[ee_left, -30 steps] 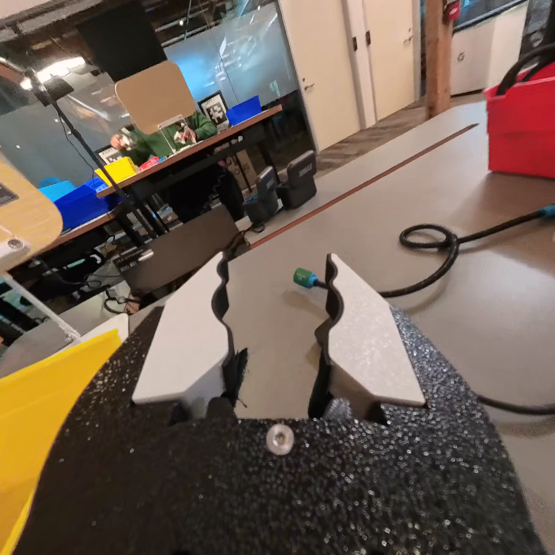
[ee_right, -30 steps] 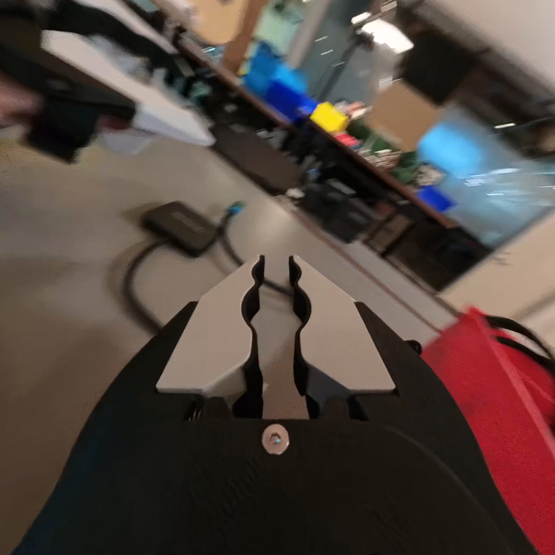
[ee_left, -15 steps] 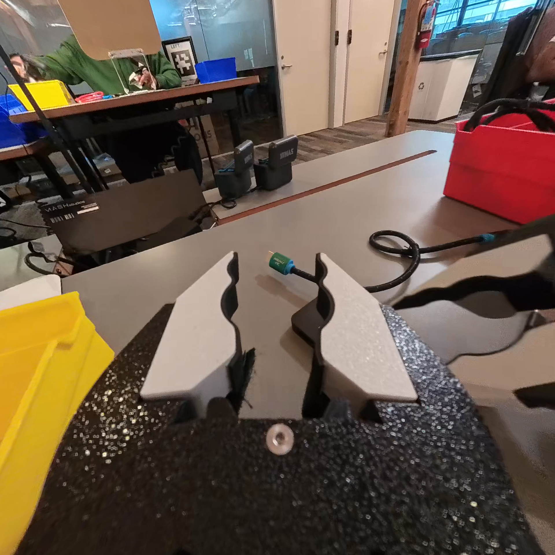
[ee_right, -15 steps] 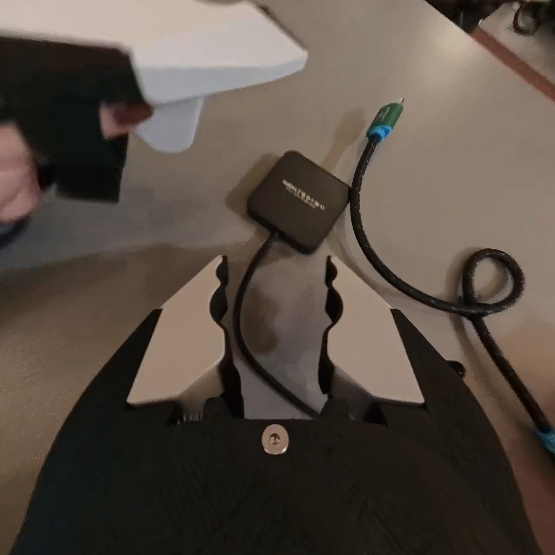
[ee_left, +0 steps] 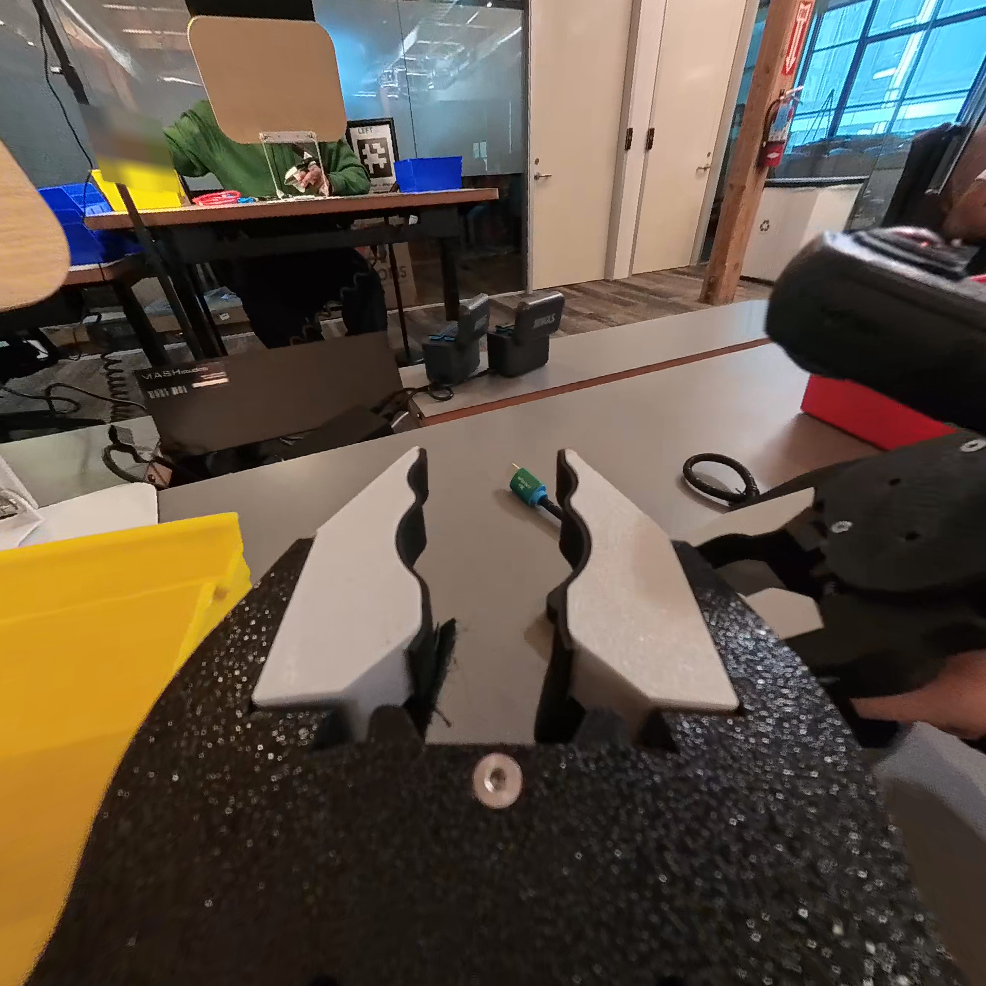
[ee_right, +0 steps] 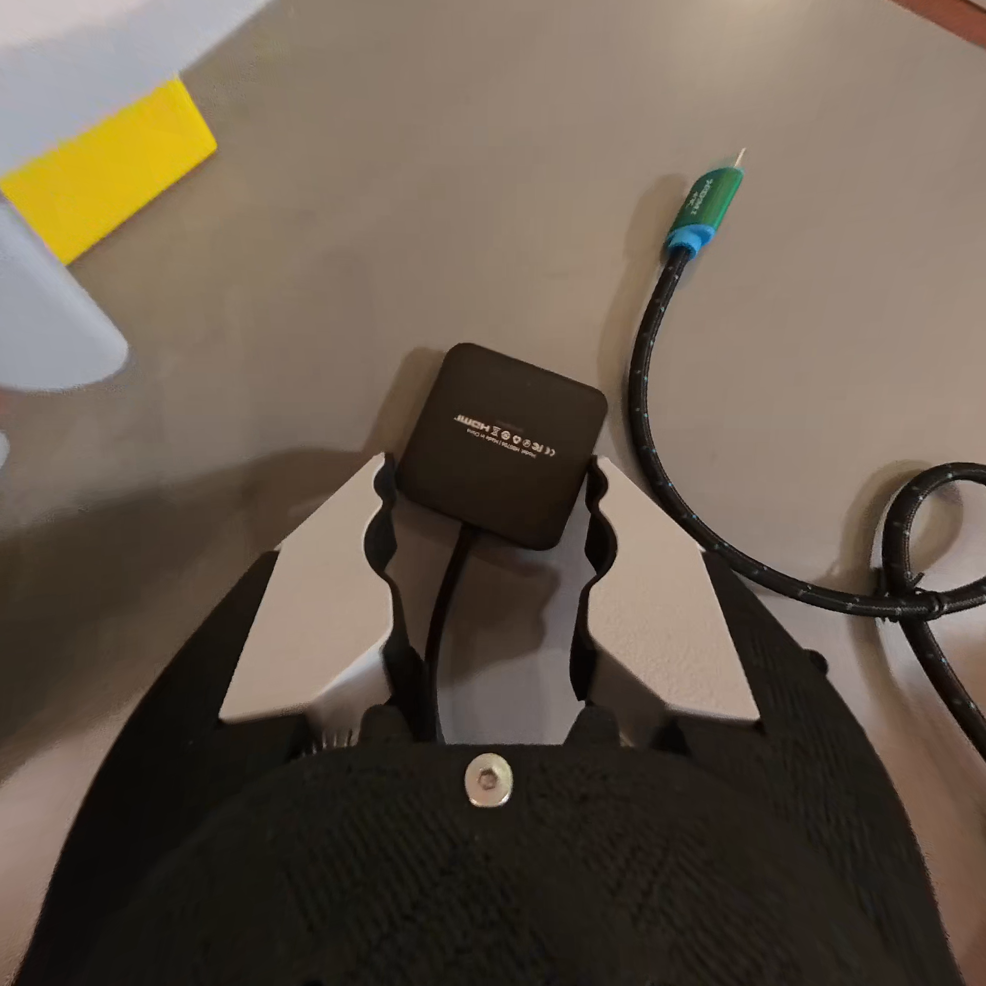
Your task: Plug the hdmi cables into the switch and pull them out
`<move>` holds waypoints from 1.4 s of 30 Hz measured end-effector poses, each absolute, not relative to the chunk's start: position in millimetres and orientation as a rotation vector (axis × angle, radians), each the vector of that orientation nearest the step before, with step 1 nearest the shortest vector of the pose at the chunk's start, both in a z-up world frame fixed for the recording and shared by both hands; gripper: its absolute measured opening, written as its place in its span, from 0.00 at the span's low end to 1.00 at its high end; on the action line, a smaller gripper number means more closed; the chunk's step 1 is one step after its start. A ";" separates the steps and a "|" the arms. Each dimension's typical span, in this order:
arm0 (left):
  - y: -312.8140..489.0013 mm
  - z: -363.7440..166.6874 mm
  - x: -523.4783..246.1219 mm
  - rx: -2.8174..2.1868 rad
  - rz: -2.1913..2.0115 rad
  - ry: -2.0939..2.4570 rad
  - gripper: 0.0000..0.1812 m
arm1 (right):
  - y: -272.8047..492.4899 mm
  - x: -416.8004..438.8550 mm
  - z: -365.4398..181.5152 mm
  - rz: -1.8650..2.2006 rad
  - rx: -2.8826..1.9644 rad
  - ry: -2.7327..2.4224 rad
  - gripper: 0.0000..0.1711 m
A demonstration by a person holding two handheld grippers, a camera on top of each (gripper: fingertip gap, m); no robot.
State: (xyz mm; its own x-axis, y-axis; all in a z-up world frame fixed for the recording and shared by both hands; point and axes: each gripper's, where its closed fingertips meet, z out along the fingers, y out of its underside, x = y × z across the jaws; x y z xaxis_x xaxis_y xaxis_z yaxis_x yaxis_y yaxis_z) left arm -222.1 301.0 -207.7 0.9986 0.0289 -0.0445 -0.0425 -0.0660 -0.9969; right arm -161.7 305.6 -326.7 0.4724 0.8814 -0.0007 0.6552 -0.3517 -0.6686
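The black switch (ee_right: 501,443) lies flat on the grey table (ee_right: 427,187), its thin lead (ee_right: 443,613) running back between my right fingers. My right gripper (ee_right: 491,467) is open, a fingertip on each side of the switch's near half. A braided HDMI cable (ee_right: 648,373) with a green plug (ee_right: 704,205) lies loose to the right of the switch, unplugged. My left gripper (ee_left: 493,464) is open and empty above the table, with the green plug (ee_left: 525,483) just beyond its right fingertip. In the left wrist view the switch is hidden.
A yellow bin (ee_left: 106,667) stands at the left and also shows in the right wrist view (ee_right: 106,192). A red bin (ee_left: 864,421) is at the far right. The cable loops (ee_right: 907,533) to the right. The right gripper's body (ee_left: 880,560) is close on the left gripper's right. About 12 centimetres separates my left fingertips from my right.
My right gripper has swung down and moved forward until its open fingertips flank the switch. My left gripper has shifted slightly, and the right gripper now fills more of its view.
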 end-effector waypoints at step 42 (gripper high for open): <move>243.7 -184.1 -72.3 -1.438 -0.992 0.534 0.29 | 257.2 -91.9 -188.1 0.398 -0.745 -1.408 0.41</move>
State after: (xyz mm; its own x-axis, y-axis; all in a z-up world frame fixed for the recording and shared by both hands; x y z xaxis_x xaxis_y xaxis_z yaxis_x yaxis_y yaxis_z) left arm -72.3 243.7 -184.1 0.5230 -0.8139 0.2530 0.2371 -0.1462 -0.9604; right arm -91.9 257.2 -188.1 0.1494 0.6586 0.7375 0.1752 0.7165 -0.6753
